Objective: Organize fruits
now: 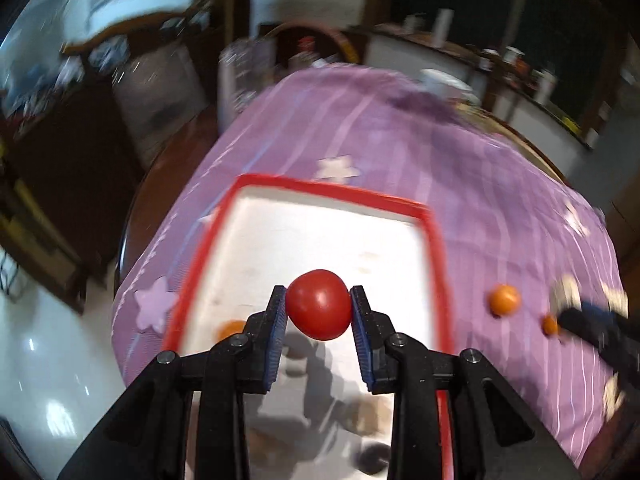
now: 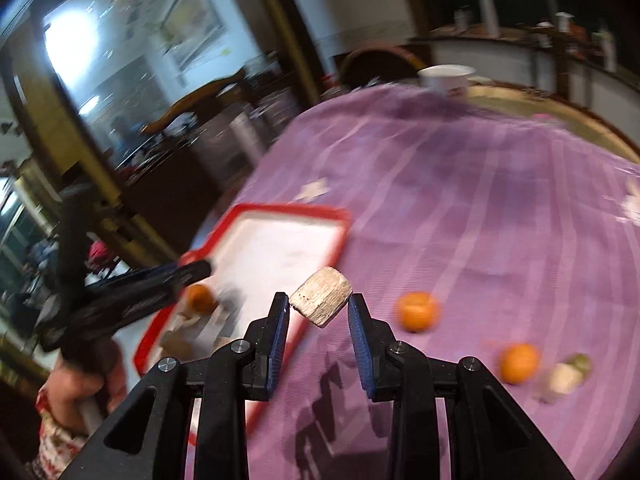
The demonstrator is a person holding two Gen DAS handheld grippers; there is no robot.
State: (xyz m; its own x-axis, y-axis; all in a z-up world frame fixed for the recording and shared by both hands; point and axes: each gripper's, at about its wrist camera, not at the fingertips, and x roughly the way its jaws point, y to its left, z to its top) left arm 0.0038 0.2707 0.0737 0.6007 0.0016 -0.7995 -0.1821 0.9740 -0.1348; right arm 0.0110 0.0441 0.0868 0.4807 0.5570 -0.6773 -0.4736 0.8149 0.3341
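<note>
Tomato (image 1: 319,305) pinched between pads of left gripper (image 1: 319,312), held above white tray with red rim (image 1: 434,236). Tray lies on purple striped tablecloth (image 1: 500,184), toward its left edge. Inside tray: small orange fruit (image 1: 231,328) near left rim, brownish blurred pieces at near end. Right gripper (image 2: 319,312) pinches pale rough chunk (image 2: 321,301), identity unclear, over tray's right rim. On cloth right of tray: two oranges (image 2: 417,311) (image 2: 518,362), pale blurred piece (image 2: 566,376) beyond. White cup (image 2: 446,77) at far edge.
</note>
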